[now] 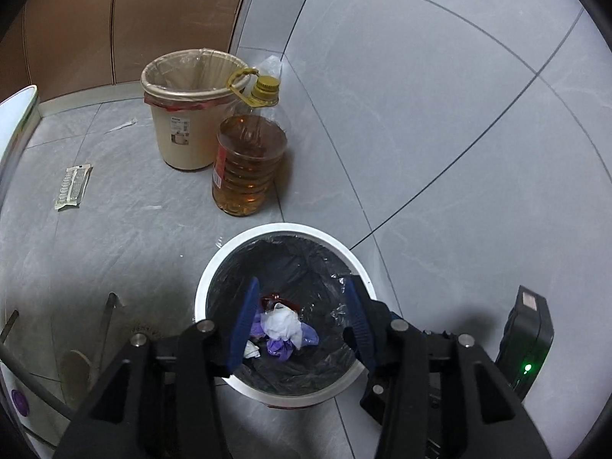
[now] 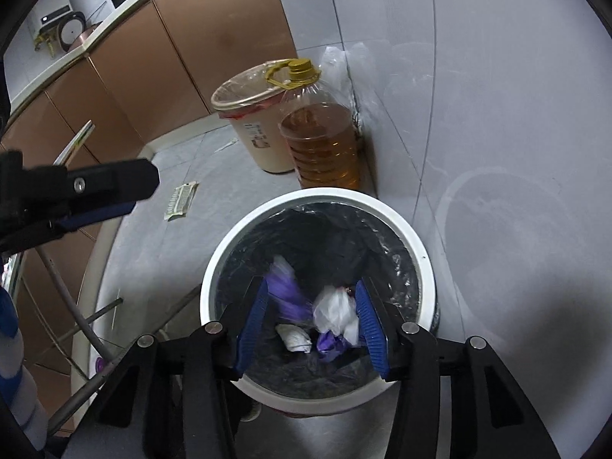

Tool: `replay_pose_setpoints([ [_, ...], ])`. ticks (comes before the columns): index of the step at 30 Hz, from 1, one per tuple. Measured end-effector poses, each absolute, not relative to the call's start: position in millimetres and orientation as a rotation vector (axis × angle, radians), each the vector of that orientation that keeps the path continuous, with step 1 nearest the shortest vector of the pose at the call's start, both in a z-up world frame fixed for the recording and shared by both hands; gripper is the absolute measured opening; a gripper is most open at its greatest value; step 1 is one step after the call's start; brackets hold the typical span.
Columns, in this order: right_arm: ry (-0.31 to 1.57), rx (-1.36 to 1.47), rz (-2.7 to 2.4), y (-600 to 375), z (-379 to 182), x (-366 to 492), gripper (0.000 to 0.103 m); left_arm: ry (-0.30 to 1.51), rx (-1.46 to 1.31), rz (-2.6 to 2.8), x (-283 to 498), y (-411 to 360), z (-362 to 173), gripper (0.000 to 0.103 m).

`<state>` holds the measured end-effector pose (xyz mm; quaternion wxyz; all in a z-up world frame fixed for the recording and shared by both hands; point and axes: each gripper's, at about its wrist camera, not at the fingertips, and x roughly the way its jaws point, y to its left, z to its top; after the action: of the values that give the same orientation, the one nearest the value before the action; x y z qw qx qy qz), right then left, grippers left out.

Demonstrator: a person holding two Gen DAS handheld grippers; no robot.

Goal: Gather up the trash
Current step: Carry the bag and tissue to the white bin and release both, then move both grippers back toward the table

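Left wrist view: left gripper (image 1: 300, 319) half open, empty, over white bin (image 1: 214, 267); purple and white trash (image 1: 283, 331) lies inside on the black liner. Right gripper (image 2: 310, 319) also parted, holding nothing, blurred purple piece (image 2: 285, 287) between its jaws, likely dropping. Drop step looks done. Next: fetch the wrapper (image 1: 72, 187) off the floor.

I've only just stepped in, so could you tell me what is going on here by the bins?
A person is collecting trash with a gripper in each hand. Both the left gripper and the right gripper hang open over the white bin with a black liner, gripping nothing. Crumpled white and purple trash lies inside. A flat wrapper lies on the floor, beside a beige bin and an oil bottle.
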<state>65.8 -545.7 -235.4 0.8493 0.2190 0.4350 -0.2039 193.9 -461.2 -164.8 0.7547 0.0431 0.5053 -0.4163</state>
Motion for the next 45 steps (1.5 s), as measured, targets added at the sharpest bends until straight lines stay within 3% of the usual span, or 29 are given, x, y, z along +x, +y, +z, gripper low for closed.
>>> replay_pose_setpoints([
  [17,0.739,0.384,-0.371,-476.8,-129.1,30.2,0.052,0.688,0.077,-0.733,128.1,-350.8,-43.9,0.045],
  [21,0.686,0.355,-0.340,-454.6,-96.9,22.0,0.058,0.604,0.102,-0.680,107.3,-322.2,-16.2,0.045],
  [30,0.588,0.280,-0.279,-407.2,-32.7,-1.9,0.062,0.478,0.094,-0.588,61.0,-259.4,34.1,0.045],
  [36,0.542,0.236,-0.259,-379.7,-1.6,-21.5,0.068,0.422,0.070,-0.539,32.4,-221.4,53.1,0.058],
  [45,0.489,0.166,-0.214,-337.0,33.8,-47.1,0.073,0.354,0.029,-0.487,1.1,-160.1,72.0,0.060],
])
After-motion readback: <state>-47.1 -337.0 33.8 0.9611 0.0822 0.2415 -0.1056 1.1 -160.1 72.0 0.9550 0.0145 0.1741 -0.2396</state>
